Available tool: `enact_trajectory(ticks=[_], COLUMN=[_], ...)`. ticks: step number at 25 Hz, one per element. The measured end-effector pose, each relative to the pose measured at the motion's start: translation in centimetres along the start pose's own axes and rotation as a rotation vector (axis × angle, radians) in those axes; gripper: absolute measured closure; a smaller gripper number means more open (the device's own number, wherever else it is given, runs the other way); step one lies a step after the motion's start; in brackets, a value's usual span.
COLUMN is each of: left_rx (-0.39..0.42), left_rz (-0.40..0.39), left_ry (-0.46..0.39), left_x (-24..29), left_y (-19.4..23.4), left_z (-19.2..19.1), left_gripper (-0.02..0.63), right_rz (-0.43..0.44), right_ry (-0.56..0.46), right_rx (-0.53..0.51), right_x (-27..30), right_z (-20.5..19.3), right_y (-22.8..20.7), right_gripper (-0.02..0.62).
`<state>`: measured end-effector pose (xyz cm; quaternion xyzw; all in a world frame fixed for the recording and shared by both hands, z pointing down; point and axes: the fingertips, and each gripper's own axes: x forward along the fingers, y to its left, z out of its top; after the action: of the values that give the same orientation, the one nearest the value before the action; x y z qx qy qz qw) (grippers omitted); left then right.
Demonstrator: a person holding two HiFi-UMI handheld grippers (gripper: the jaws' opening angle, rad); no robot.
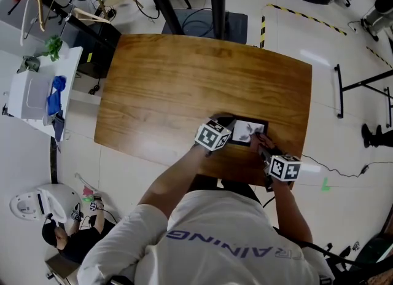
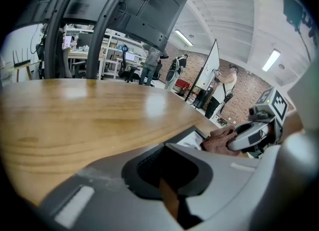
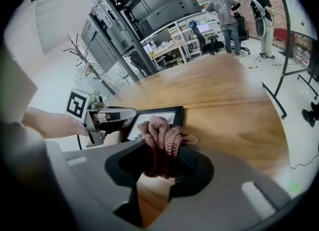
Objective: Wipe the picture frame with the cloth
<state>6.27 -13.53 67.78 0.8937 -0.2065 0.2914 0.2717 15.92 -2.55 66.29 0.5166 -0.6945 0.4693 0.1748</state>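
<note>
Closest to the camera, the right gripper point(image 3: 164, 163) has its jaws clamped on a bunched pinkish-brown knitted cloth point(image 3: 162, 135), which bulges out past the jaws and sits at the near right end of the picture frame point(image 1: 249, 131). The black-edged frame lies flat on the wooden counter point(image 1: 184, 87), close to the edge nearest the person, with its pale picture facing up.

At the frame's other end is the left gripper point(image 3: 119, 113), its jaws drawn together with nothing visible between them. The tips meet the frame's left edge, apparently pinning it in place. Whether they actually nip the border cannot be told.

Beyond the frame the counter runs bare to its far edge. Past that are dark equipment racks and, farther off, a person point(image 3: 227, 11) standing among workbenches.

The wiping step looks to be under way, or just starting, with the cloth at the frame's right end. The next move would call for drawing the cloth across the glass toward the left gripper with light, even pressure. The left gripper would need to bear down so the frame does not skate over the smooth wood.
</note>
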Motion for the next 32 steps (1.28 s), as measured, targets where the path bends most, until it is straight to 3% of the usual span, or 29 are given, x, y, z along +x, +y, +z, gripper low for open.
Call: enact_trajectory(ticks=[6, 12, 15, 22, 32], left_rx=[0.005, 0.014, -0.029, -0.024, -0.022], left_rz=[0.001, 0.008, 0.012, 0.040, 0.158], left_ry=[-0.001, -0.005, -0.025, -0.223, -0.501], left_x=[-0.1, 0.1, -0.5, -8.4, -21.5], left_y=[0.1, 0.1, 0.3, -1.4, -2.2], left_z=[0.1, 0.0, -0.2, 2.9, 9.2], left_gripper=[0.600, 0.600, 0.600, 0.600, 0.600], right_rz=[-0.063, -0.065, -0.053, -0.075, -0.085], right_ry=[-0.016, -0.038, -0.105, -0.394, -0.667], right_rx=[-0.001, 0.012, -0.012, -0.063, -0.179], right_x=[-1.6, -1.7, -2.5, -8.3, -16.1], right_z=[-0.1, -0.3, 0.9, 7.1, 15.2], right_y=[-2.5, -2.7, -1.9, -1.7, 2.3], right_gripper=[0.468, 0.468, 0.469, 0.471, 0.474])
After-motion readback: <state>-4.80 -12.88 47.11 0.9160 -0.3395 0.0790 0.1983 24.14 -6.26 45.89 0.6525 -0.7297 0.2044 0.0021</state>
